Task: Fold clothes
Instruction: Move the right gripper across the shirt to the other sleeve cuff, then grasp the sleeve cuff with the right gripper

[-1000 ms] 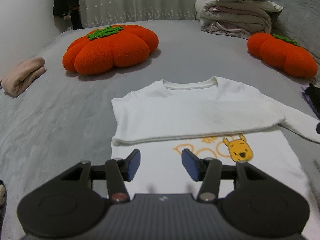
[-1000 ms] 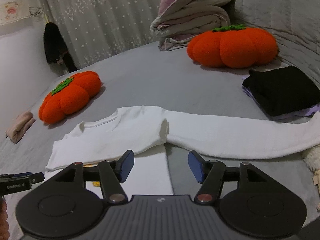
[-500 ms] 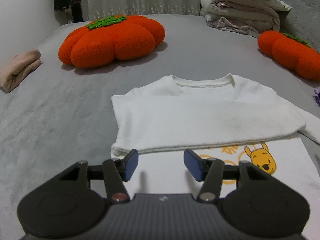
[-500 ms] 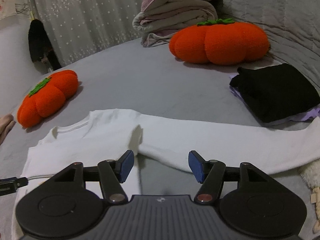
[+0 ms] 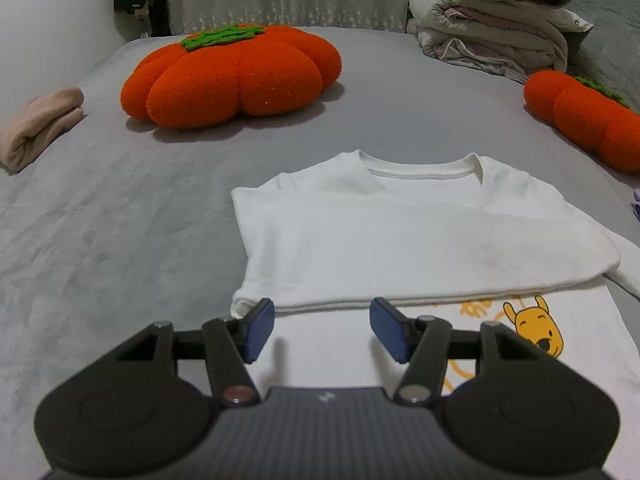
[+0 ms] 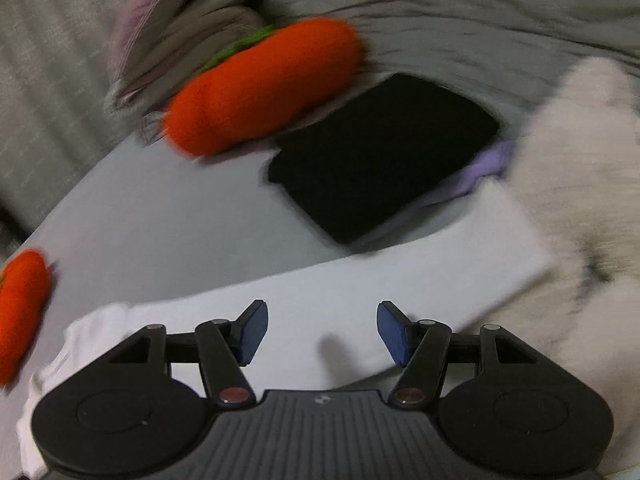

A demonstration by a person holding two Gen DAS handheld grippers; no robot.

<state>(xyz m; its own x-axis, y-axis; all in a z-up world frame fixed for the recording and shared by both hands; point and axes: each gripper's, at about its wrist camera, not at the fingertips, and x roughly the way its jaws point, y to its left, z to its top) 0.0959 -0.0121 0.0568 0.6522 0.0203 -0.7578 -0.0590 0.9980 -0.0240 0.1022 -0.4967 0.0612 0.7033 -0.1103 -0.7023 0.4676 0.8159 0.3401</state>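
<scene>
A white long-sleeved shirt with a yellow bear print lies flat on the grey bed. One sleeve is folded across its chest. My left gripper hovers over the shirt's lower part, just below the folded sleeve's edge; its jaws are opening and nothing is between them. In the blurred right wrist view the other sleeve stretches out to the right. My right gripper is open above that sleeve, nothing between its pads.
Two orange pumpkin cushions lie on the grey bed. A folded pink garment is at the left, piled bedding at the back. Beside the outstretched sleeve sit a folded black garment and a fluffy white thing.
The left gripper moved nearer the folded sleeve's edge and its jaws widened a little. The right gripper swept right along the outstretched sleeve and rolled; its view is now tilted and blurred.
</scene>
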